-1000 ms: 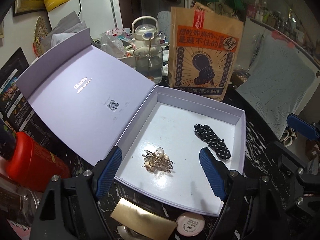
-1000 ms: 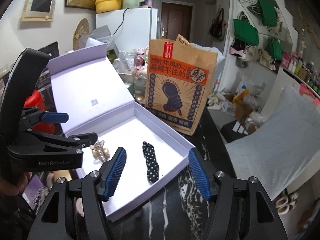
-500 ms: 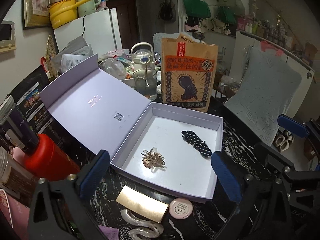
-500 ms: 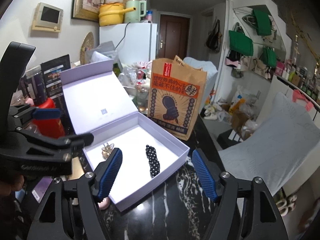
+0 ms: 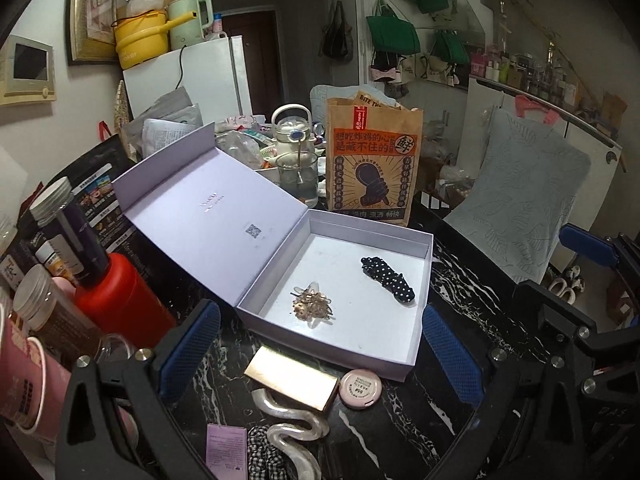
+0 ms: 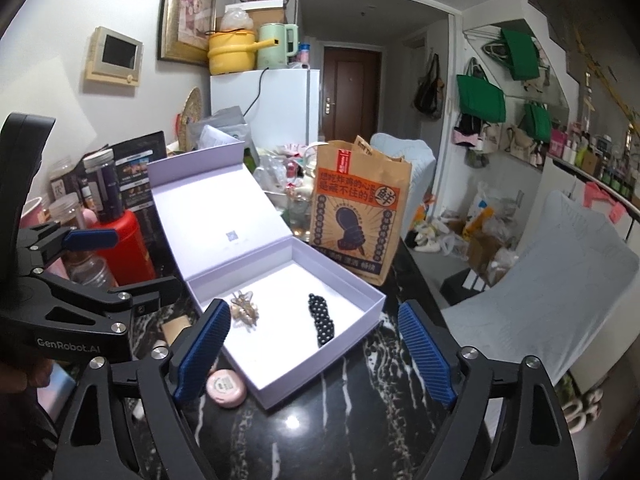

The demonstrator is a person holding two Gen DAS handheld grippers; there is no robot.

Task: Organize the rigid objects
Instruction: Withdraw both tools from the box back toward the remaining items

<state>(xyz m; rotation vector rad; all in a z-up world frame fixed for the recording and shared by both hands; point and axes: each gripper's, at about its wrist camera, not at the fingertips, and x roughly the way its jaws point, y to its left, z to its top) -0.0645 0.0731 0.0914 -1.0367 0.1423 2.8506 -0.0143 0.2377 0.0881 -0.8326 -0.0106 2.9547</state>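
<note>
Black, white-veined marble tabletop (image 5: 472,280) in a cluttered room; open lilac box (image 5: 416,356) holding a gold hair claw (image 5: 314,306) and polka-dot clip (image 5: 388,280), well apart; left gripper (image 5: 320,356) spread wide, empty; right gripper (image 6: 314,356) opening, nothing between its jaws; paper bag (image 6: 356,216) behind the box; white fridge (image 6: 280,104) beyond.

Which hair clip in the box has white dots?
The black clip by the box's right wall; the other clip, left of it, is gold wire.
</note>
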